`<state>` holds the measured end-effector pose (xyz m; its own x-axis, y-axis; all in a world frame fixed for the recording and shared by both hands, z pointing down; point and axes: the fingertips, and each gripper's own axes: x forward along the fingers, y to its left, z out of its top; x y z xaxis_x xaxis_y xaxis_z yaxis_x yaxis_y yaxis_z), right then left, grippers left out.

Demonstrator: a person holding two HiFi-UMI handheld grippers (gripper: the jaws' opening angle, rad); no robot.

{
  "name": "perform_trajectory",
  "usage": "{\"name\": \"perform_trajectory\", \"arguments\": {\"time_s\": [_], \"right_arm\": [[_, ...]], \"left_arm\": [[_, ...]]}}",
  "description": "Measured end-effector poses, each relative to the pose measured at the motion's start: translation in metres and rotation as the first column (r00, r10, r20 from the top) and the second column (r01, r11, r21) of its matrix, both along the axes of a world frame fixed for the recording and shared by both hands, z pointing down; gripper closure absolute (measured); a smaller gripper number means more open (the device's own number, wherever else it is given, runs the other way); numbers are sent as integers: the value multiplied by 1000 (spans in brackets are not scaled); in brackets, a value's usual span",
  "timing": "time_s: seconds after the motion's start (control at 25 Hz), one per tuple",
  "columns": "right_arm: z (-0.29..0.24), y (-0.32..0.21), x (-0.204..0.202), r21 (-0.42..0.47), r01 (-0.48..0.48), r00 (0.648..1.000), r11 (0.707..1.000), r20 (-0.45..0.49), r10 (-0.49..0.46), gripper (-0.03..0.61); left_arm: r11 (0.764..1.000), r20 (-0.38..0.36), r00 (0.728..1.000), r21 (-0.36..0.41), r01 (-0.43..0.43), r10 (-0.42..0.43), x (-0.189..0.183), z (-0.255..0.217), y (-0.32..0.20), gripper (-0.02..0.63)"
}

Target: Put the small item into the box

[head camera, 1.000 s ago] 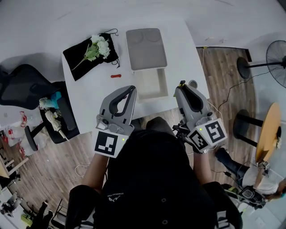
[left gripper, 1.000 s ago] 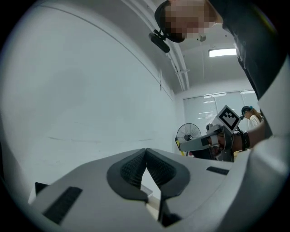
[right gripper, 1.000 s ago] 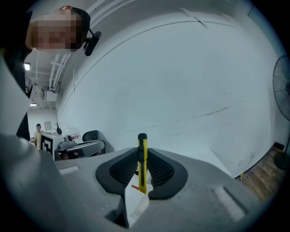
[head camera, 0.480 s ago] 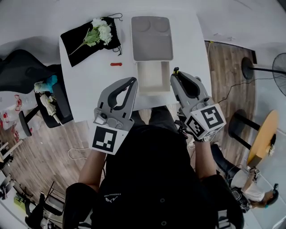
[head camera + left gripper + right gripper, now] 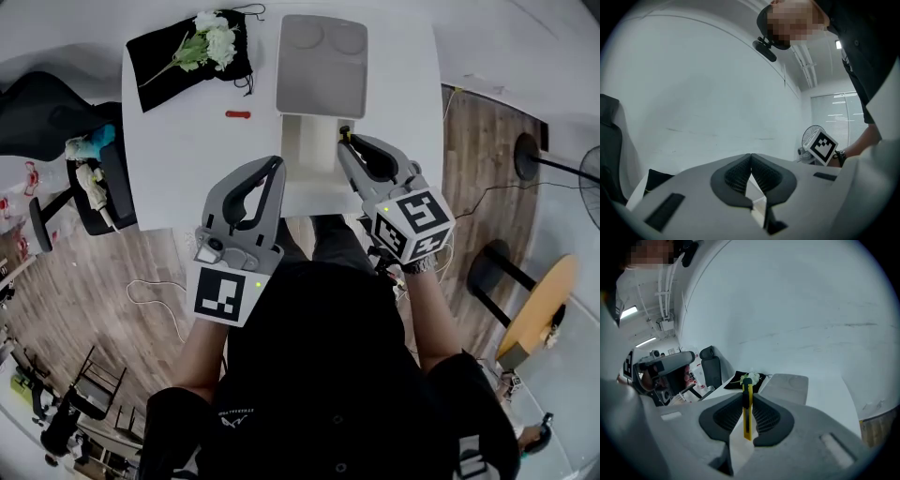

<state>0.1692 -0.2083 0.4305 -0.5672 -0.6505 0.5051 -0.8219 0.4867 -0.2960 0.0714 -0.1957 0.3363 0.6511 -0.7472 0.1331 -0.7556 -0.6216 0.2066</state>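
Observation:
An open box stands on the white table [image 5: 187, 159], its white base [image 5: 307, 148] toward me and its grey lid [image 5: 322, 64] lying flat behind it. My right gripper [image 5: 345, 142] is shut on a yellow utility knife [image 5: 747, 416], whose tip [image 5: 343, 132] is at the base's right rim. That lid [image 5: 787, 380] also shows ahead in the right gripper view. My left gripper [image 5: 274, 166] is shut with nothing in it [image 5: 751, 156] and hangs left of the base's near corner. A small red item [image 5: 238, 114] lies on the table left of the box.
A black pouch [image 5: 183, 66] with white flowers [image 5: 214, 37] lies at the table's far left. A black office chair [image 5: 56, 112] stands left of the table. A fan [image 5: 586, 169] and a round wooden table [image 5: 539, 300] are off to the right. The table's near edge lies under both grippers.
Both grippers have moved forward over the table toward the box. The right one has carried the yellow knife up to the box base's right rim. Both stayed shut.

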Motion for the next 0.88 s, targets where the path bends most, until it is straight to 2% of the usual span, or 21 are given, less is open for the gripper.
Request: {"name": "perform_trajectory", "arguments": {"time_s": [0.2, 0.4, 0.88], "right_arm": [[34, -5, -1, -72, 69, 997, 995, -26, -71, 511], [75, -7, -9, -149, 146, 986, 978, -64, -157, 511], [142, -8, -32, -255, 278, 928, 926, -176, -327, 511]], "left_arm": [[999, 10, 999, 2, 44, -44, 4, 2, -1, 609], [993, 6, 993, 1, 117, -117, 0, 2, 0, 609], [976, 20, 976, -17, 217, -217, -17, 14, 12, 609]]}}
